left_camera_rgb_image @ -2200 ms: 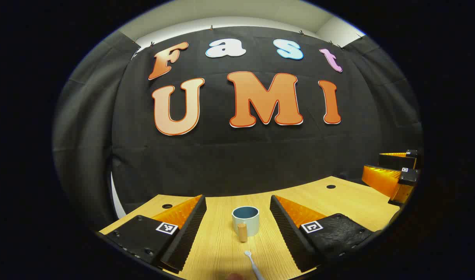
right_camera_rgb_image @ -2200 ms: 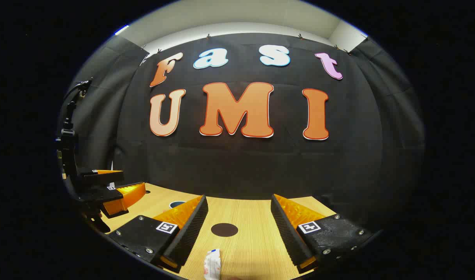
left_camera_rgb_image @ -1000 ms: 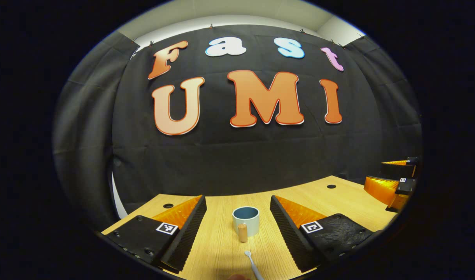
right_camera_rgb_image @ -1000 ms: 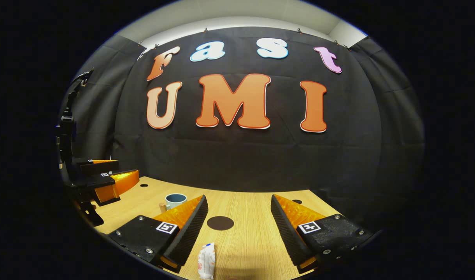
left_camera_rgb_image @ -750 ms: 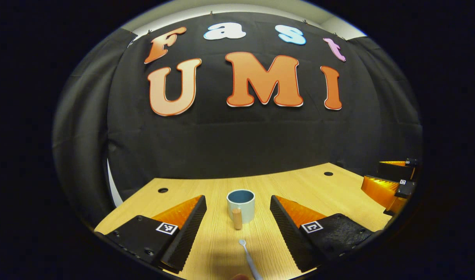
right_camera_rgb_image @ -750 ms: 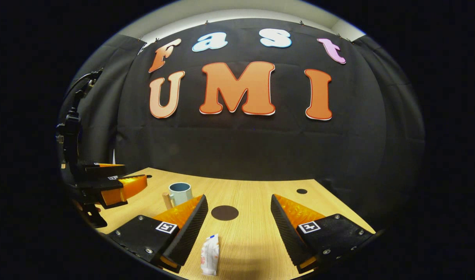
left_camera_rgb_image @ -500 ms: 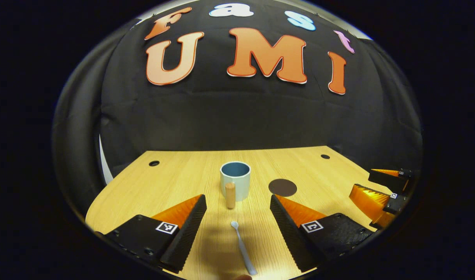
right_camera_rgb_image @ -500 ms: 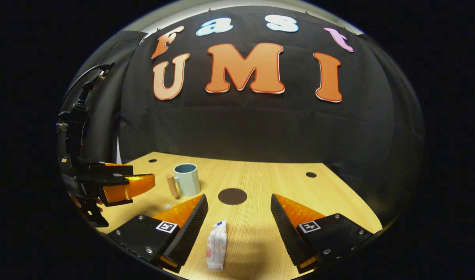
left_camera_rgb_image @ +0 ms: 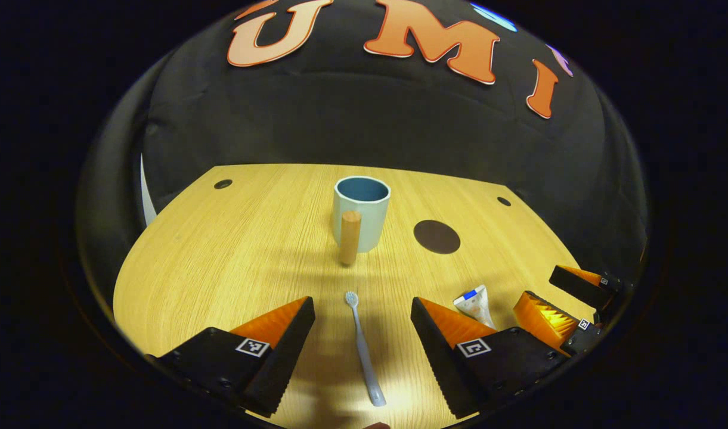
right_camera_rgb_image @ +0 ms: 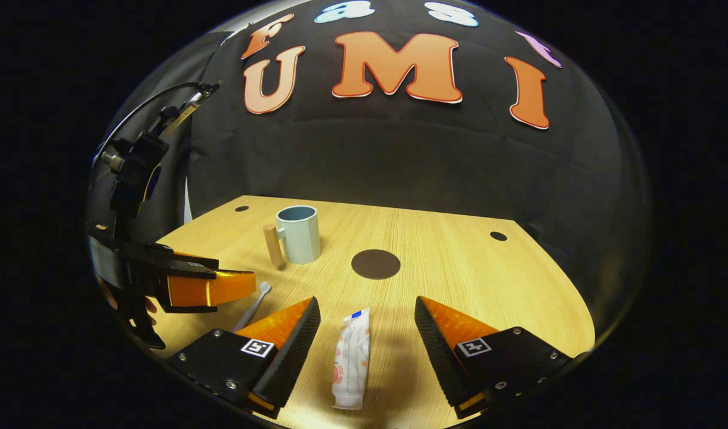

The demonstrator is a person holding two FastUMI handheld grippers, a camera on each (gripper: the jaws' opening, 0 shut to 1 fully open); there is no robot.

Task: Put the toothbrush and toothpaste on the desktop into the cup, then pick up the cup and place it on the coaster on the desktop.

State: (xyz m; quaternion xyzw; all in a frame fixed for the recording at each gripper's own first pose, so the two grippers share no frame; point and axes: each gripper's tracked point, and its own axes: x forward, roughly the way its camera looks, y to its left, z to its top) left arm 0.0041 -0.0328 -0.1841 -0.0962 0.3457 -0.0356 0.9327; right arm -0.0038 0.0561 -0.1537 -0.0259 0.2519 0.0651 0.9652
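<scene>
Left gripper view: my left gripper (left_camera_rgb_image: 362,310) hangs over the desktop (left_camera_rgb_image: 220,250) w/ fingers wide apart, nothing btwn them but the toothbrush (left_camera_rgb_image: 362,348), lying flat on the wood, bristle end pointing ahead toward the cup (left_camera_rgb_image: 361,213). Cup stands upright straight ahead, wooden handle facing me, empty as far as I can tell. Coaster (left_camera_rgb_image: 436,236) sits ahead-right, just beside the cup. So step 1, pre-grasp: I judge the next move is to drop lower and close across the thin handle. Right gripper view: right gripper (right_camera_rgb_image: 366,325) also spread open, toothpaste (right_camera_rgb_image: 350,363) lying flat btwn the fingers, cap end ahead; cup ahead-left, coaster dead ahead. Tube has a printed pattern, too small to read; square markers on the fingers, no legible txt.
</scene>
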